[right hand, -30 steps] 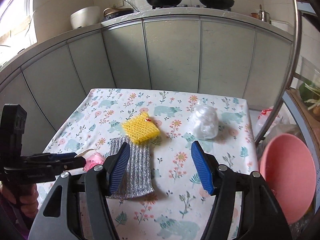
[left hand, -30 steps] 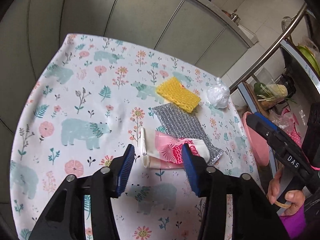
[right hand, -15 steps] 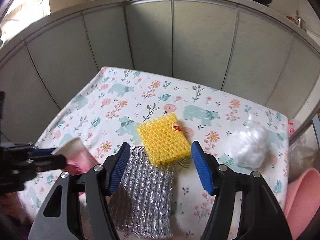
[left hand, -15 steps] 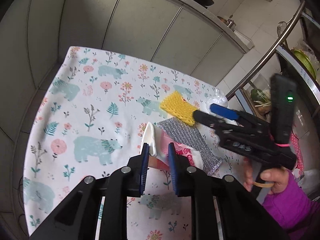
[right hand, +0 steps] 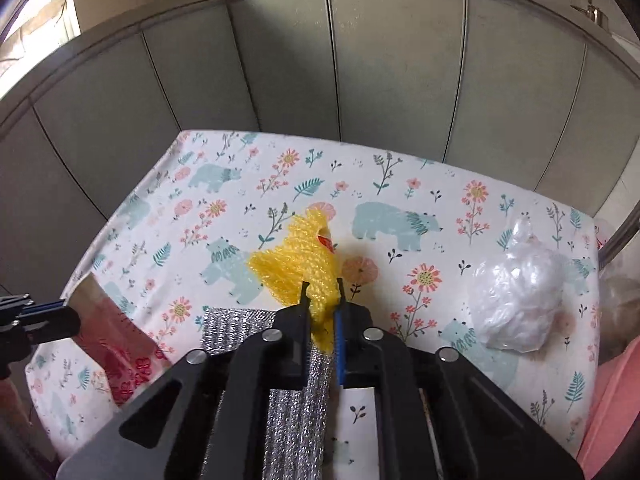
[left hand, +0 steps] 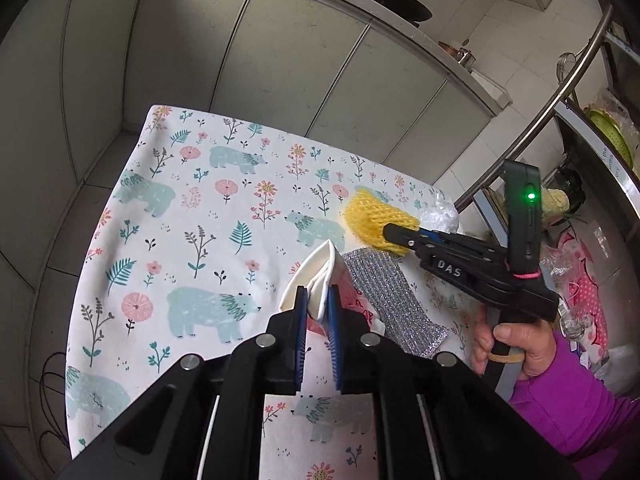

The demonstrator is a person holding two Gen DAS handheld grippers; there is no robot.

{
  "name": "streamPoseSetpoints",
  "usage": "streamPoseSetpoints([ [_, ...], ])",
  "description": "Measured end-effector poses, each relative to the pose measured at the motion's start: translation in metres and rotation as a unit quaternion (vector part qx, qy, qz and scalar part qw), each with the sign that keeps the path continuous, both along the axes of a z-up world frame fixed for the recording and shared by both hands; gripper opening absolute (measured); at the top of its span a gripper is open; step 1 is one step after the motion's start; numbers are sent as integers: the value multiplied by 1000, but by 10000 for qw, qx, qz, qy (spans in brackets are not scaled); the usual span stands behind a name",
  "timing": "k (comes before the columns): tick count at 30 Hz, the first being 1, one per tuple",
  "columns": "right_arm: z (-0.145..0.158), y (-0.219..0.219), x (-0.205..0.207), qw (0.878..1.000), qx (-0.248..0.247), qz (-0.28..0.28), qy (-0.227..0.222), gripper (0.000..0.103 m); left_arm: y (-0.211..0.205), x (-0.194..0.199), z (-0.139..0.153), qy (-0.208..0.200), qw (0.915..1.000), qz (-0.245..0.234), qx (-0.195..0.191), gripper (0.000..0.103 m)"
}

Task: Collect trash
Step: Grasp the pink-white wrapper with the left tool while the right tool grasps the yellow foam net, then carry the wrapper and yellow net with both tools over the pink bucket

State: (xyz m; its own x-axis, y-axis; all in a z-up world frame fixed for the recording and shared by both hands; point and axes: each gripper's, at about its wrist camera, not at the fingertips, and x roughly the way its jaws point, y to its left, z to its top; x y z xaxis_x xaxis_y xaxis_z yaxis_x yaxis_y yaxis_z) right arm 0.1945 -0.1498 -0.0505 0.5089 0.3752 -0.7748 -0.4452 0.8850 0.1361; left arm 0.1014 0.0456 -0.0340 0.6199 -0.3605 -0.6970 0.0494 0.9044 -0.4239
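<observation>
My left gripper (left hand: 318, 300) is shut on the rim of a flattened pink-flowered paper cup (left hand: 318, 276) and holds it off the table; the cup also shows in the right wrist view (right hand: 116, 336). My right gripper (right hand: 322, 286) is shut on a yellow foam net (right hand: 298, 264), which is bunched up between its fingers; the net also shows in the left wrist view (left hand: 372, 216). A silver foil pouch (right hand: 296, 400) lies flat under my right gripper; it also shows in the left wrist view (left hand: 388, 296). A crumpled clear plastic bag (right hand: 520, 300) lies at the table's right side.
The table wears a floral bear-print cloth (left hand: 200, 216). Grey cabinet doors (right hand: 400, 60) stand behind the table. A pink basin (right hand: 616, 400) sits off the table's right edge. A metal rail (left hand: 552, 96) and shelves with clutter stand at the right.
My left gripper closed on the paper cup and lifted it. My right gripper moved in over the yellow foam net and closed on it, bunching it up.
</observation>
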Motion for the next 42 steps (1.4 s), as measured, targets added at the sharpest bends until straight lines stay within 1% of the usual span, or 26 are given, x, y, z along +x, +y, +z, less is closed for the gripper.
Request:
streamPoseSetpoints([
  [8,40,-34,-38,9977,575,-250,-267,9,-4,-9,19,-180,9998,90,60,9],
  [13,55,-63,-60,9951,745,-515,-393,9,-15,-13,35,-322,9993,49,165,9],
  [19,70,-110,-85,9889,840,-1064,-614,9,-44,-10,60,-603,9977,-203,239,9],
  [25,79,-170,-102,9782,811,-1734,-806,9,-94,-1,86,-926,9930,-672,292,9],
  [28,81,-203,-111,9703,748,-2123,-882,9,-126,4,95,-1031,9896,-953,302,9],
  [30,79,-218,-113,9660,716,-2317,-894,9,-150,8,100,-1108,9864,-1152,372,9],
  [34,74,-251,-123,9561,688,-2705,-892,9,-190,15,105,-1245,9794,-1502,512,9],
  [42,60,-288,-127,9445,589,-3128,-808,9,-265,29,103,-1413,9640,-2157,655,9],
])
